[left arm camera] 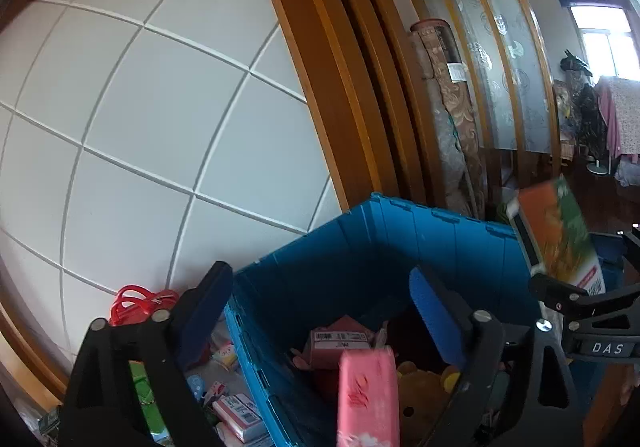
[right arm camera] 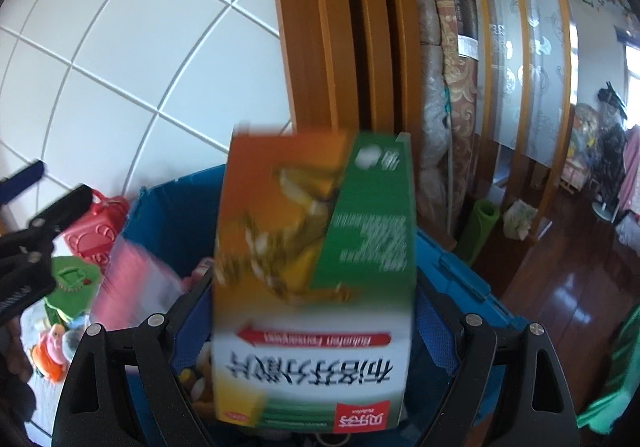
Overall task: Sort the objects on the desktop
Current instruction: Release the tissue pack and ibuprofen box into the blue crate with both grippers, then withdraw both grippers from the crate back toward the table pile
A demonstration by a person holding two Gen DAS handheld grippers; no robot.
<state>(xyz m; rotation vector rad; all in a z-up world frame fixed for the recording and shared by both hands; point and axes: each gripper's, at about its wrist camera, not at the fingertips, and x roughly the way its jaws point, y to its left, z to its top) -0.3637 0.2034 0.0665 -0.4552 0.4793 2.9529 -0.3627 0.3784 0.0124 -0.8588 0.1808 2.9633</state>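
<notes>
My left gripper (left arm camera: pixel 320 275) stands open wide over a blue crate (left arm camera: pixel 400 231). A pink packet (left arm camera: pixel 368 395) is blurred between and below its fingers, touching neither pad, above the crate's contents. In the right wrist view my right gripper (right arm camera: pixel 312 287) is shut on a large orange, green and white box (right arm camera: pixel 320 207), held upside down over the same crate (right arm camera: pixel 460 271). The same box (left arm camera: pixel 556 231) shows at the right edge of the left wrist view. The blurred pink packet (right arm camera: pixel 132 287) appears left of the box.
Inside the crate lie a pink carton with a barcode (left arm camera: pixel 340 343) and a brown plush toy (left arm camera: pixel 420 391). Left of the crate are a red cable (left arm camera: pixel 140 303), small boxes (left arm camera: pixel 236 415) and a red toy (right arm camera: pixel 96 231). A tiled wall and a wooden door frame stand behind.
</notes>
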